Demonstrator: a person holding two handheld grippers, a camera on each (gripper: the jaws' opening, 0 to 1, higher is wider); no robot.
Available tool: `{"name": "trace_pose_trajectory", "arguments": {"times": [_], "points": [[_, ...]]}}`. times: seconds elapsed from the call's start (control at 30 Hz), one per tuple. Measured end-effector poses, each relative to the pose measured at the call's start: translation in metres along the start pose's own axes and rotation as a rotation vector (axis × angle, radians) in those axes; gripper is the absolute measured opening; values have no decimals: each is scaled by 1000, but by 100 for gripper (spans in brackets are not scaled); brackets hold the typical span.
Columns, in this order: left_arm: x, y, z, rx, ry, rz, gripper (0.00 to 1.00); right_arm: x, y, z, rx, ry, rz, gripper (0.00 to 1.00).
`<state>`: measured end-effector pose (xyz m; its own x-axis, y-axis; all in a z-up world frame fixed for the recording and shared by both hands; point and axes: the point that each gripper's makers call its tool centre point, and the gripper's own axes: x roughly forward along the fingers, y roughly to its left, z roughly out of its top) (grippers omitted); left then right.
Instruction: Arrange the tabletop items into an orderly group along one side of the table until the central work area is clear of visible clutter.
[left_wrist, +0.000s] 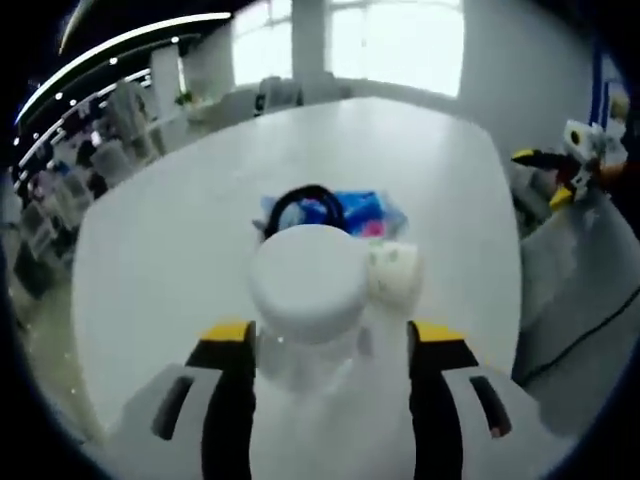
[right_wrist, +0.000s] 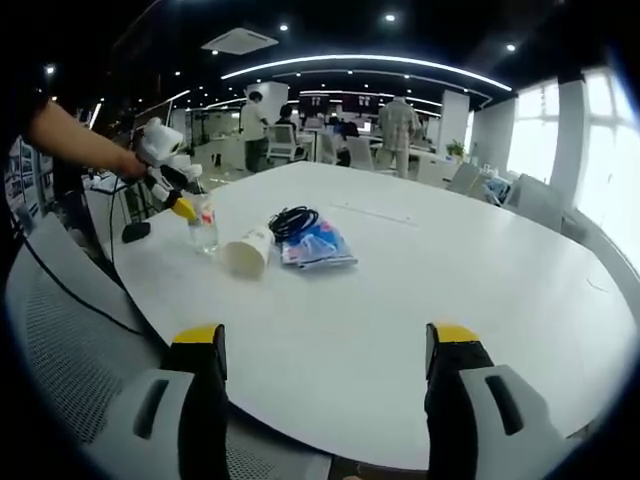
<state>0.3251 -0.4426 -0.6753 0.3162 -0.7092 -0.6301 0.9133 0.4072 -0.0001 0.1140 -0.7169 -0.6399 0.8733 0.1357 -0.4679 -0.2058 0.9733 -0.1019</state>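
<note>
My left gripper (left_wrist: 333, 335) is shut on a clear bottle with a white cap (left_wrist: 308, 280), which stands on the white table (left_wrist: 180, 230). Just behind the bottle a paper cup (left_wrist: 392, 272) lies on its side, with a blue packet (left_wrist: 362, 208) and a coiled black cable (left_wrist: 300, 200) beyond it. In the right gripper view, the left gripper (right_wrist: 188, 208), held by a hand, grips the bottle (right_wrist: 204, 228) near the table's left edge, beside the cup (right_wrist: 247, 251), packet (right_wrist: 320, 245) and cable (right_wrist: 292, 220). My right gripper (right_wrist: 326, 337) stands open over the near table edge.
A grey mesh chair (right_wrist: 60, 330) stands left of the table, with a black cord running across it. Office chairs (right_wrist: 540, 205), desks and people stand beyond the far edge. The right gripper (left_wrist: 572, 165) shows off the table's right side.
</note>
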Motion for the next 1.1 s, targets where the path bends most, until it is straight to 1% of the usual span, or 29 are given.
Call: {"name": "trace_pose_trajectory", "arguments": {"times": [0.03, 0.07, 0.13, 0.23, 0.33, 0.47, 0.6, 0.67, 0.8, 0.87, 1.1], "points": [[0, 3, -2, 10, 2, 16, 55, 0, 0, 1, 1, -3, 2, 81], [0, 3, -2, 18, -8, 18, 54, 0, 1, 1, 3, -6, 4, 81], [0, 2, 0, 14, -33, 30, 54, 0, 1, 1, 5, -8, 8, 82], [1, 1, 2, 8, -50, 45, 52, 0, 3, 2, 5, -10, 17, 83], [2, 0, 0, 9, -55, 56, 51, 0, 5, 4, 4, -21, 29, 85], [4, 0, -4, -21, -63, 70, 49, 0, 8, 7, 20, -41, 44, 87], [6, 1, -11, -27, -60, 80, 47, 1, 9, 5, 10, -27, 47, 87], [7, 3, -10, -29, -69, 88, 46, 1, 9, 4, 6, -22, 47, 87], [7, 4, -11, -29, -70, 101, 43, 1, 9, 2, 2, -11, 46, 87], [7, 6, -11, -36, -84, 114, 42, 1, 9, 2, 2, -10, 47, 87], [8, 6, -12, -56, -104, 117, 40, 1, 9, 0, -5, 2, 48, 86]]}}
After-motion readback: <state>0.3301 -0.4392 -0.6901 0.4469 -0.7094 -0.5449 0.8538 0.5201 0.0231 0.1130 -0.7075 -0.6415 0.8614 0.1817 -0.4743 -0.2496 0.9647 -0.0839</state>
